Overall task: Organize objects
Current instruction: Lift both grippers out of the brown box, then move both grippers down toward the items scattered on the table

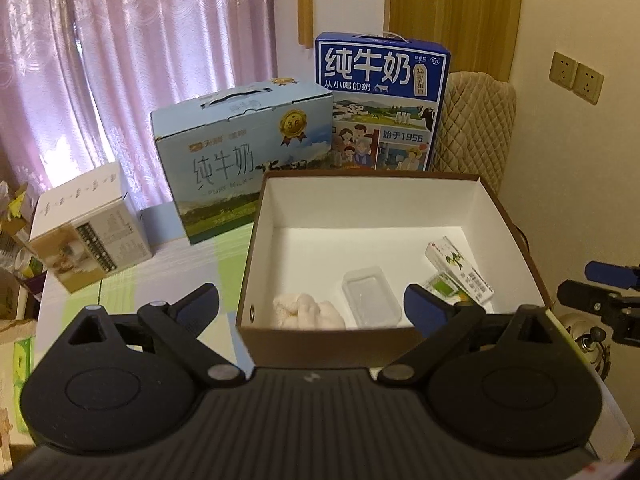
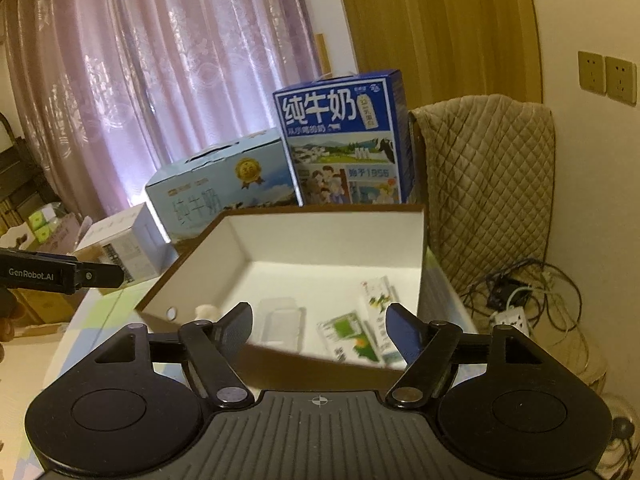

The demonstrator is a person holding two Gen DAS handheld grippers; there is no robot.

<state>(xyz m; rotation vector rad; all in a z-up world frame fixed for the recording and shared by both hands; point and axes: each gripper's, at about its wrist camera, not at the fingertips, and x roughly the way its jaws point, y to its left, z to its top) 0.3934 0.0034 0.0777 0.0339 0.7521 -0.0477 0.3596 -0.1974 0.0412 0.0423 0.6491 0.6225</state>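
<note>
Left wrist view sets the open box (image 1: 400, 200), brown outside and white inside, in the middle of the frame on the checked worktop (image 1: 168, 280), straight beyond the left gripper (image 1: 312, 304). That gripper stands wide apart with nothing between its pads; its tips frame the box's near wall from this side. Behind the box, in the upper middle, a pale blue milk carton case (image 1: 240, 152) and a dark blue milk case (image 1: 380, 100) stand upright, and a white carton (image 1: 88, 232) lies at the left edge.

Inside the box, at lower right, a white and green packet (image 1: 460, 268) lies flat, its long axis slanting from upper left to lower right. A clear plastic tray (image 1: 370, 300) lies in the lower middle, long axis running roughly away from the gripper. A pale fluffy lump (image 1: 308, 312) rests in the near left corner.

Right wrist view shows the right gripper (image 2: 320, 328) parted and empty above the box's near wall, with the packets just beyond its right pad.
</note>
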